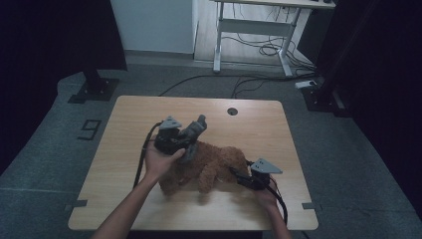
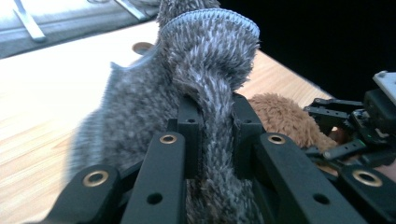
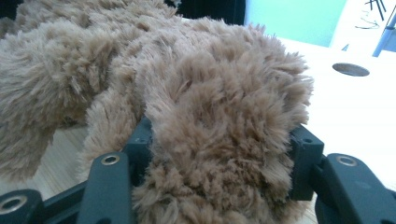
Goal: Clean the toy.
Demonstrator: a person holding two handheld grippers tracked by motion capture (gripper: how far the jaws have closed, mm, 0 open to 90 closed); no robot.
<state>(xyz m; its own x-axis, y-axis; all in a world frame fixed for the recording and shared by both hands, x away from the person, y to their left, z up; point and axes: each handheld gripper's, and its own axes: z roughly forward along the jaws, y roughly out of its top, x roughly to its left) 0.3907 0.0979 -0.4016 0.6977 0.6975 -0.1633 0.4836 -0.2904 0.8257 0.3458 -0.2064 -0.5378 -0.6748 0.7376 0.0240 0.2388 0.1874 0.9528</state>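
A brown plush toy (image 1: 211,164) lies stretched across the middle of the wooden table (image 1: 124,124), its legs spilling toward the near edge. At its nine-o'clock end, the left gripper (image 1: 191,134) is clenched on a piece of grey furry cloth (image 1: 195,130), which stands up from the toy and points toward one o'clock; in the left gripper view the fingers (image 2: 189,135) pinch a narrow fold of that grey cloth (image 2: 205,70), whose hemmed edge curls over above them. At the toy's three-o'clock end, the right gripper (image 1: 240,177) sits low on the table and grasps the brown fur; the right gripper view shows its fingers (image 3: 306,154) pressed on either side of a thick furry limb (image 3: 219,126), with the rest of the body lying off toward ten o'clock. A round hole (image 1: 232,111) is cut in the table top at twelve o'clock from the toy, near the far edge.
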